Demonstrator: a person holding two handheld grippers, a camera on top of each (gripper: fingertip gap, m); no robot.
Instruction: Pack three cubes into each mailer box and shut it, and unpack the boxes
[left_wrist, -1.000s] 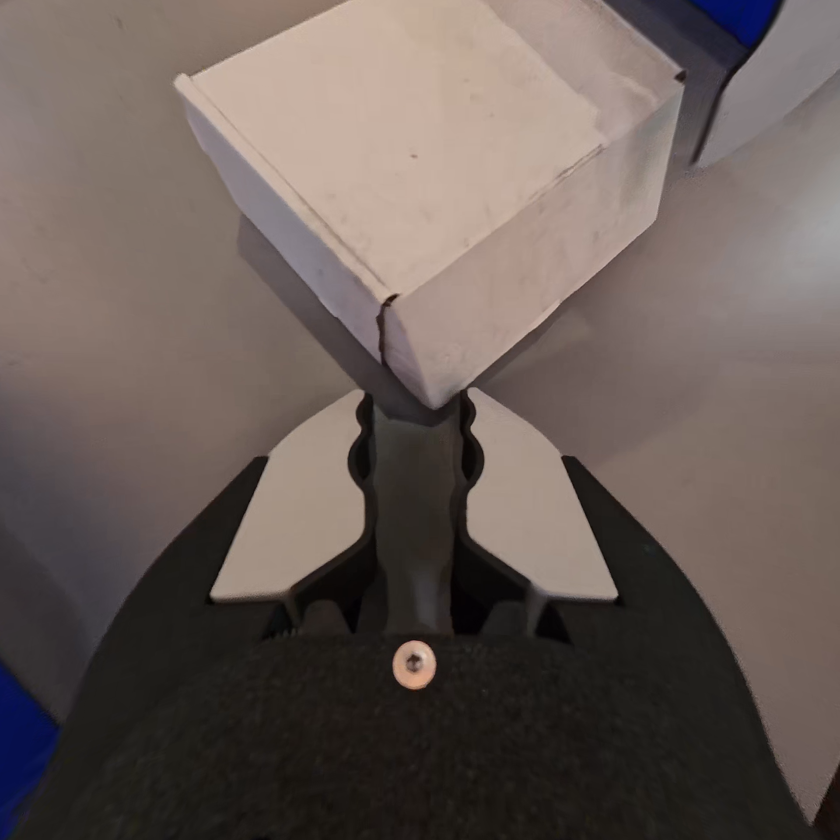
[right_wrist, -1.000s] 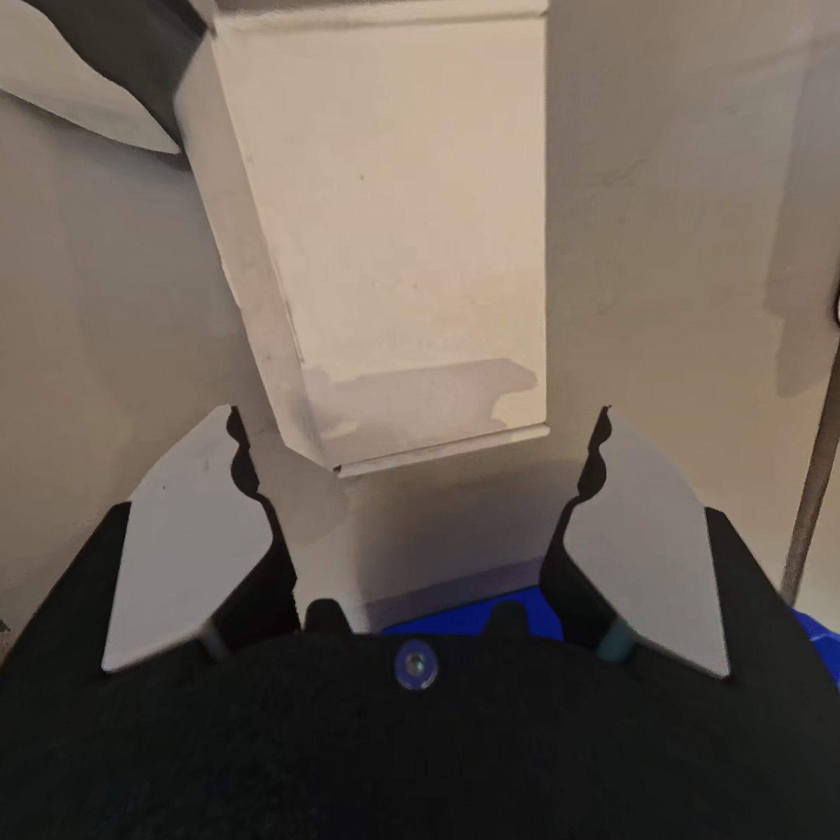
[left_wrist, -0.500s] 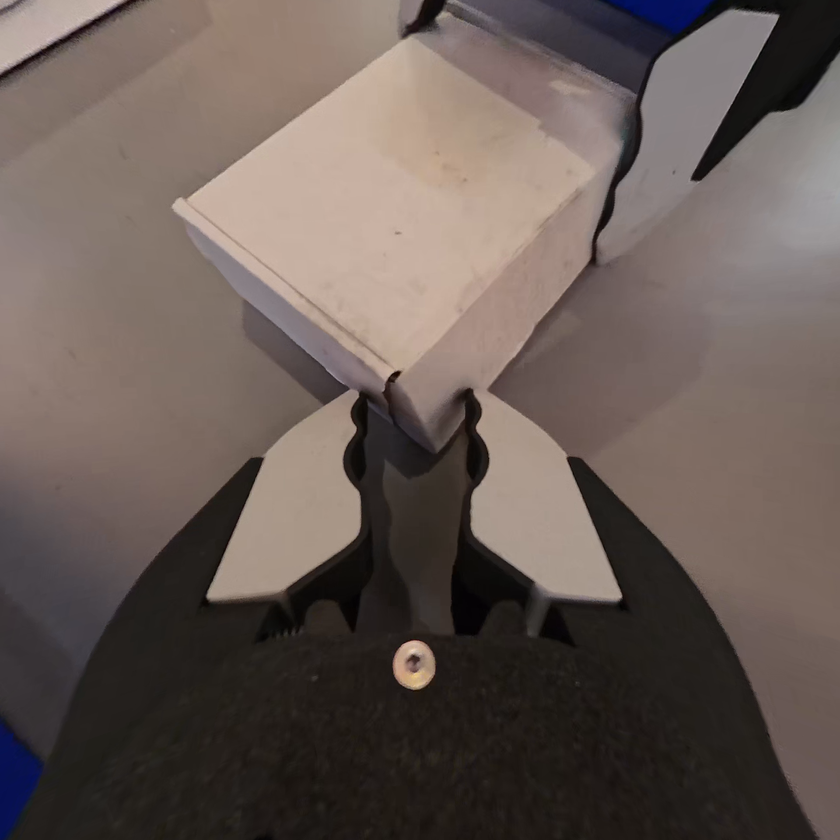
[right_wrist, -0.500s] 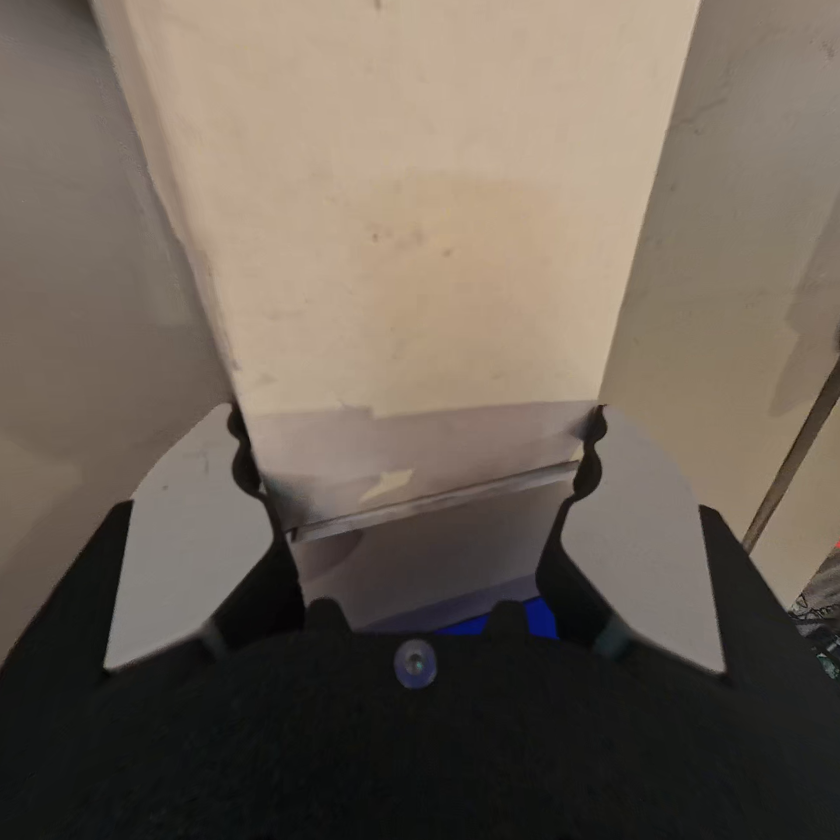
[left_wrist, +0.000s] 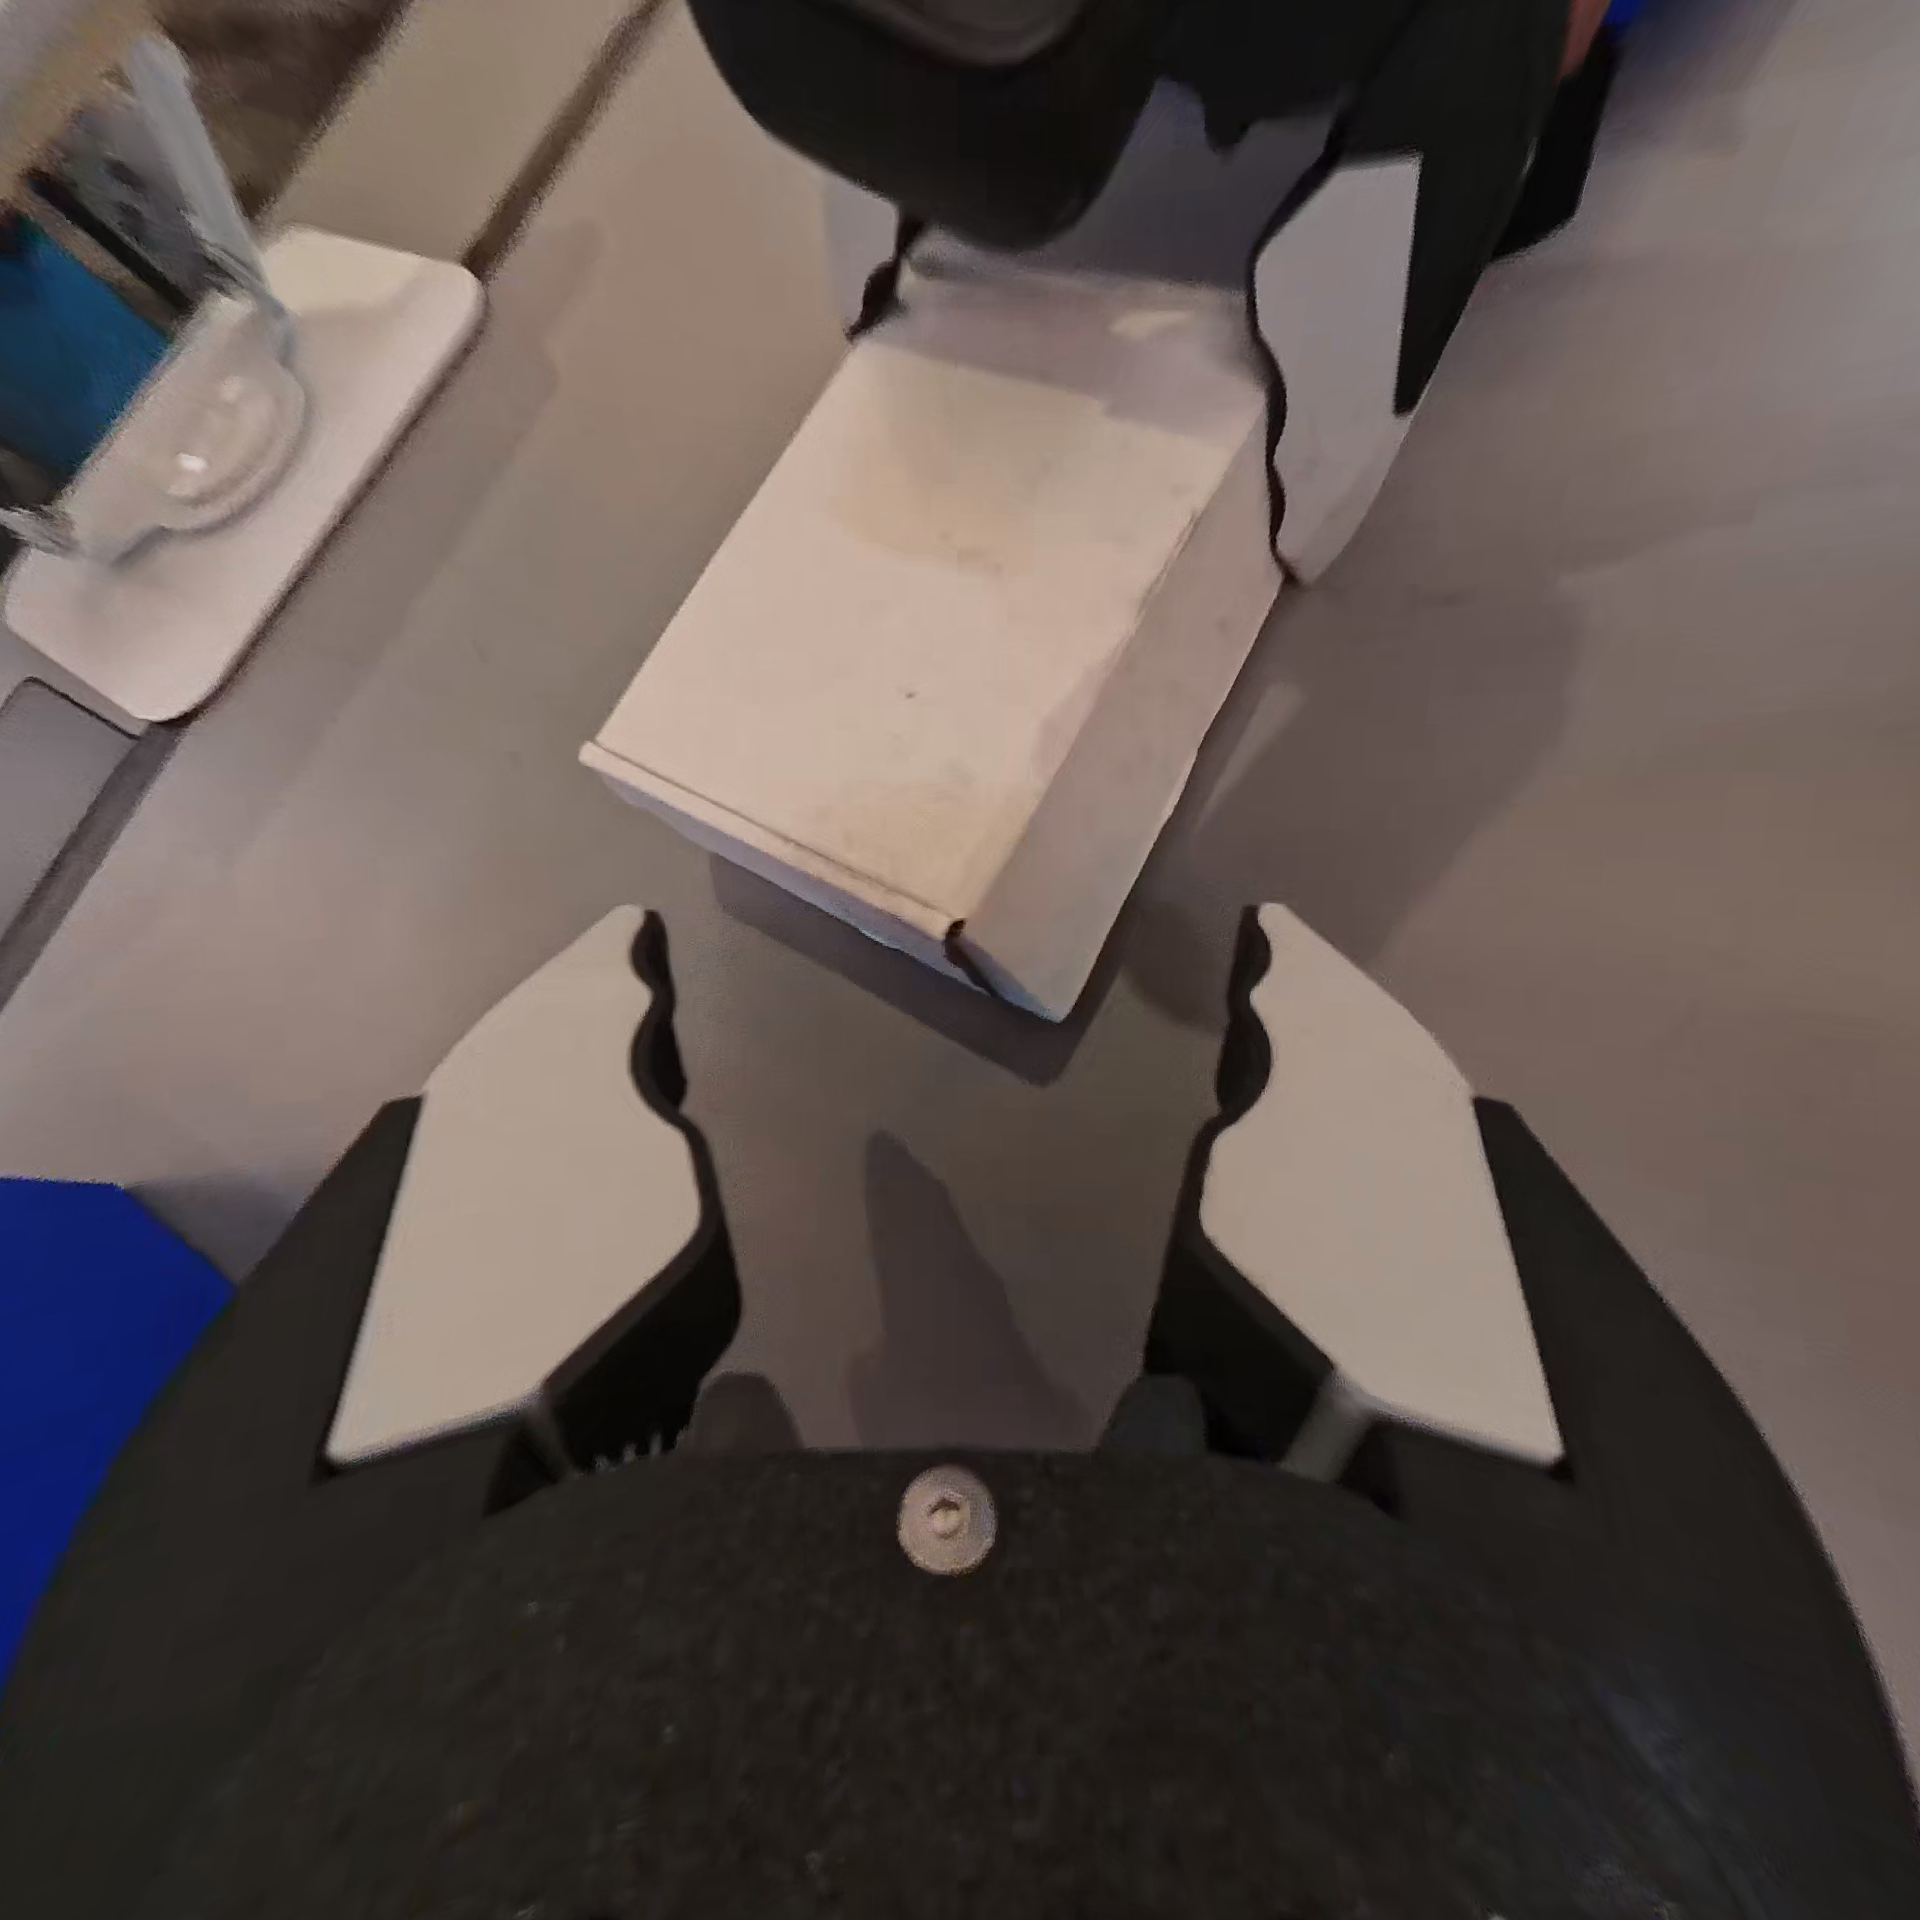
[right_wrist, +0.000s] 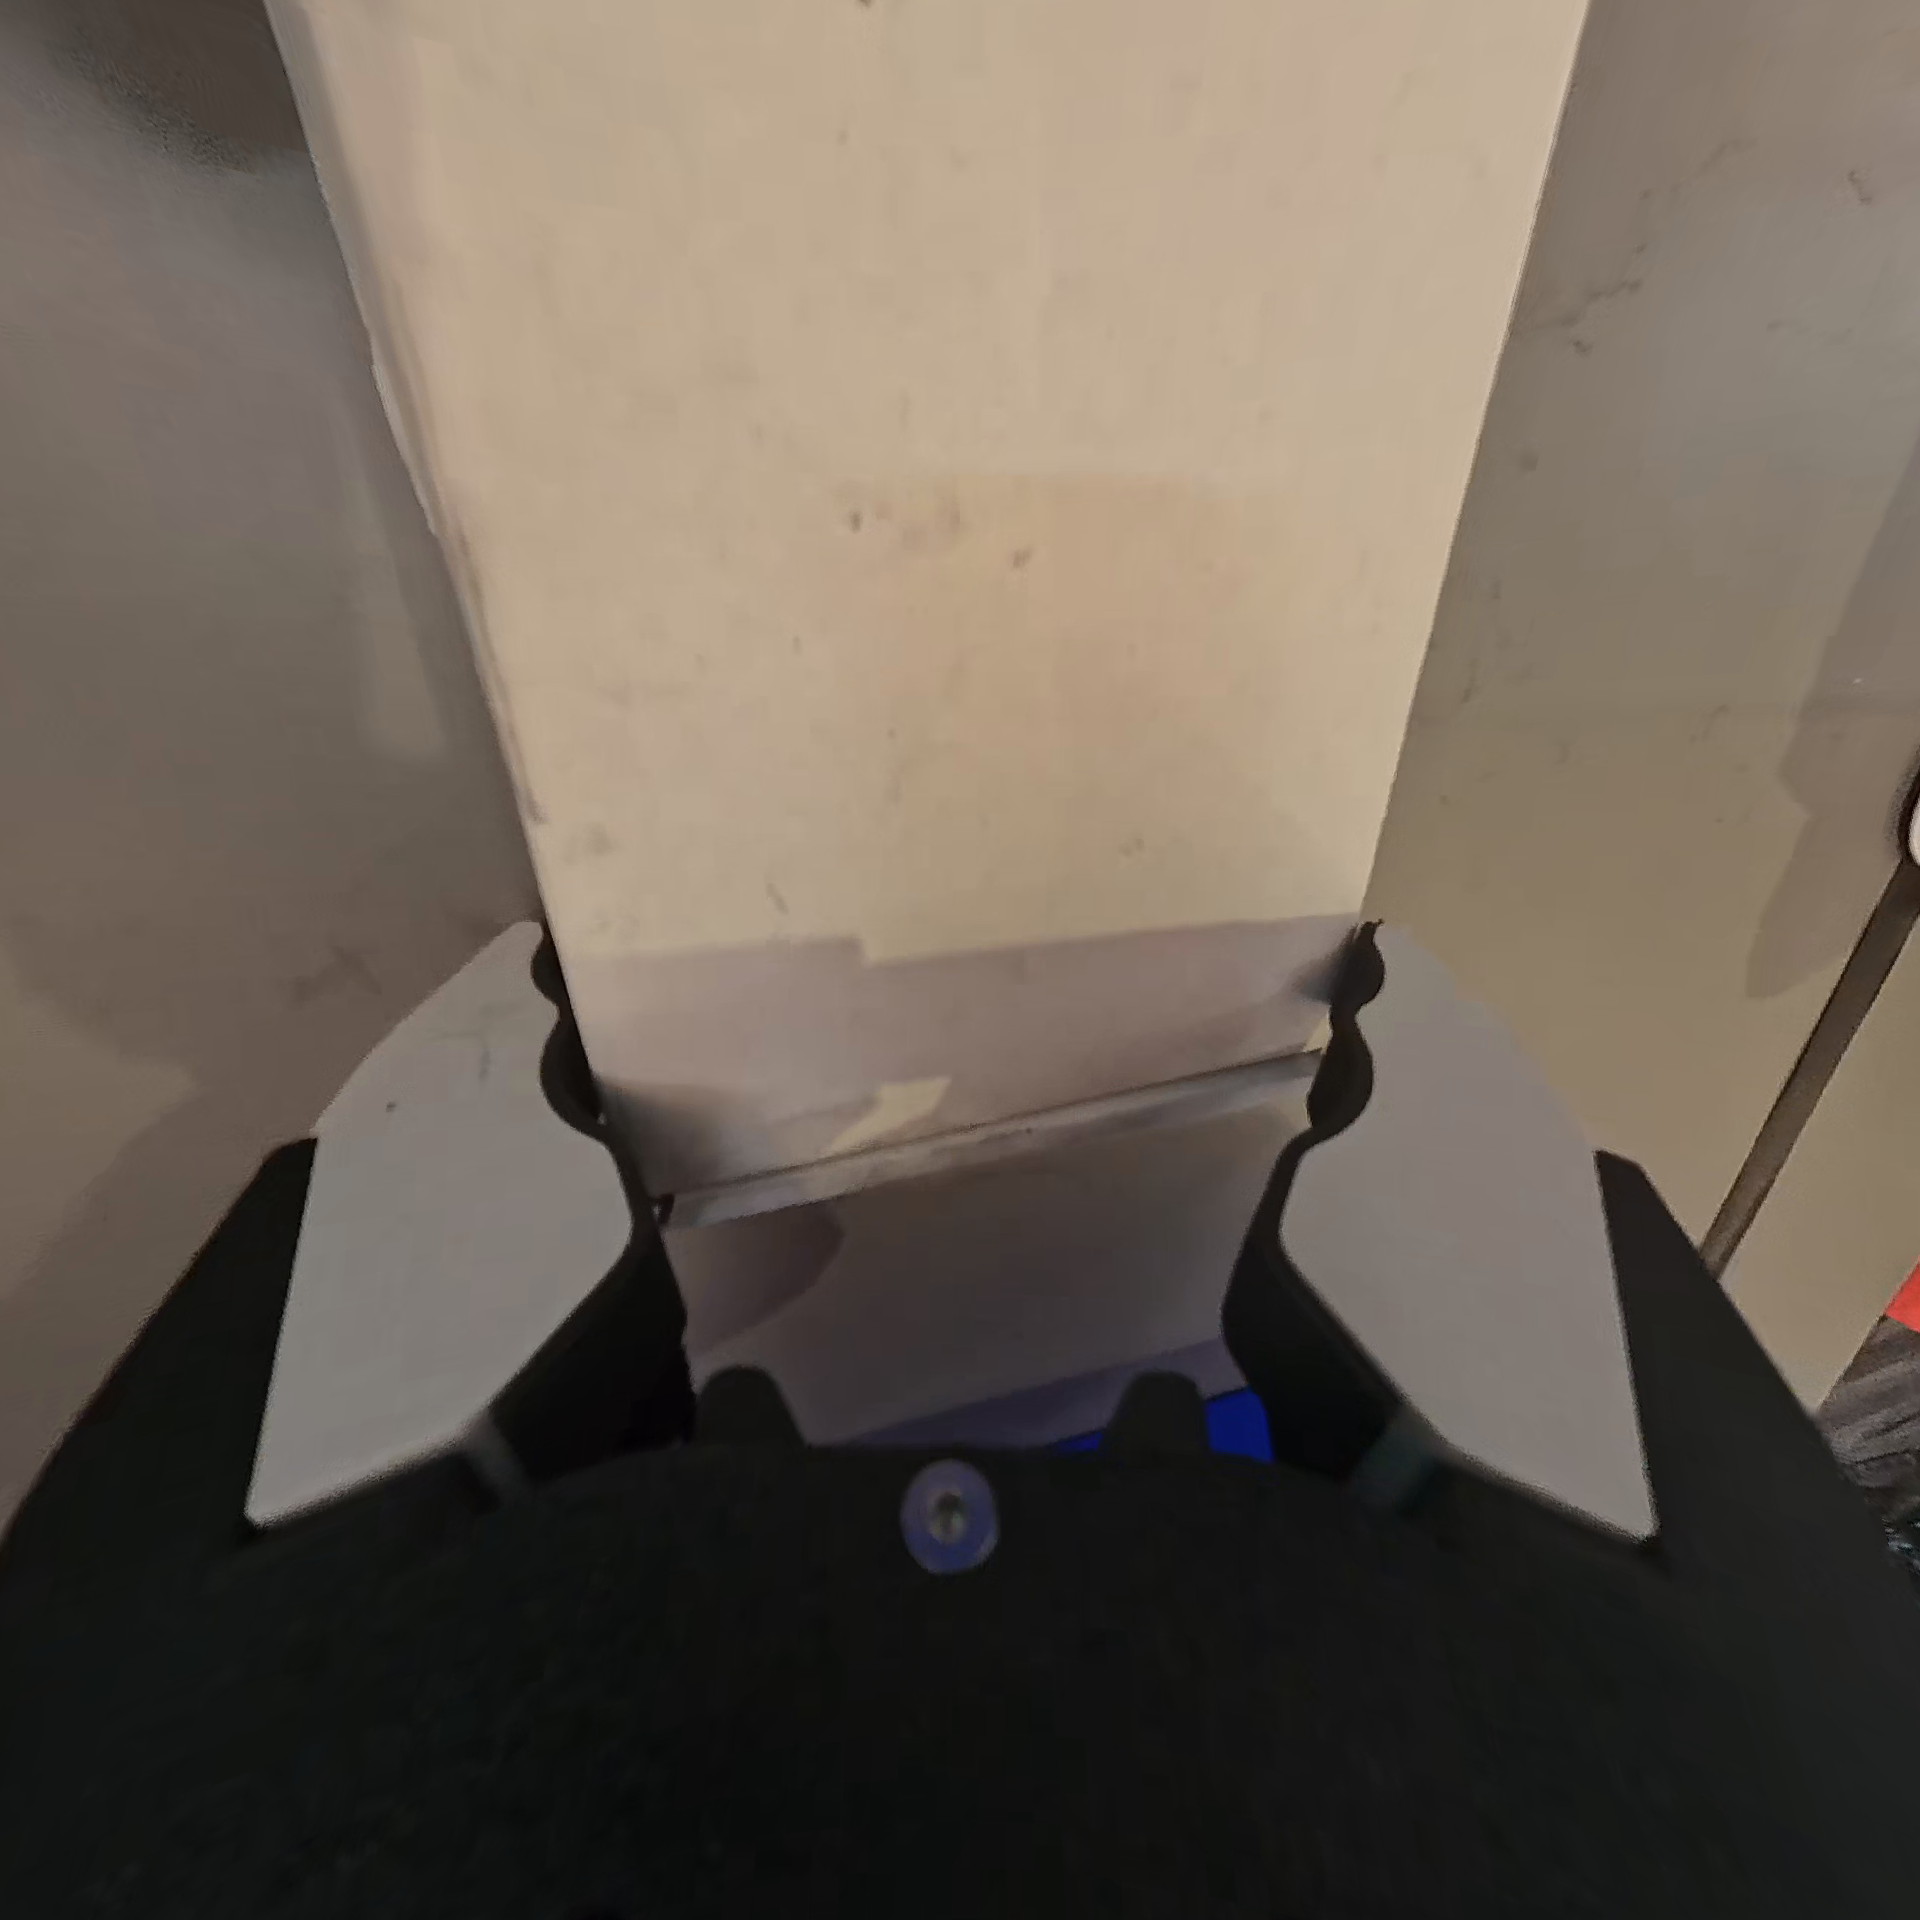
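A closed white mailer box (left_wrist: 914, 644) lies on the grey table, one corner pointing at my left gripper (left_wrist: 948, 920). The left gripper is open and empty, just short of that near corner. My right gripper (right_wrist: 956, 935) straddles the box's (right_wrist: 935, 520) end, its two fingers pressed against the box's two sides. In the left wrist view the right gripper (left_wrist: 1081, 312) shows at the box's far end. The near end looks slightly raised, with shadow under it. No cubes are in view.
A white tray (left_wrist: 343, 416) with a clear glass vessel (left_wrist: 197, 436) stands at the far left. A blue object (left_wrist: 83, 1299) lies at the lower left. In the right wrist view a thin metal leg (right_wrist: 1818, 1039) stands at the right. My left gripper is the nearer one to the blue object (left_wrist: 83, 1299): about 25 cm, against 35 cm.
My left gripper let go of the box's corner, opened wide and drew back. My right gripper moved forward over the box's end and its fingers came against the sides.
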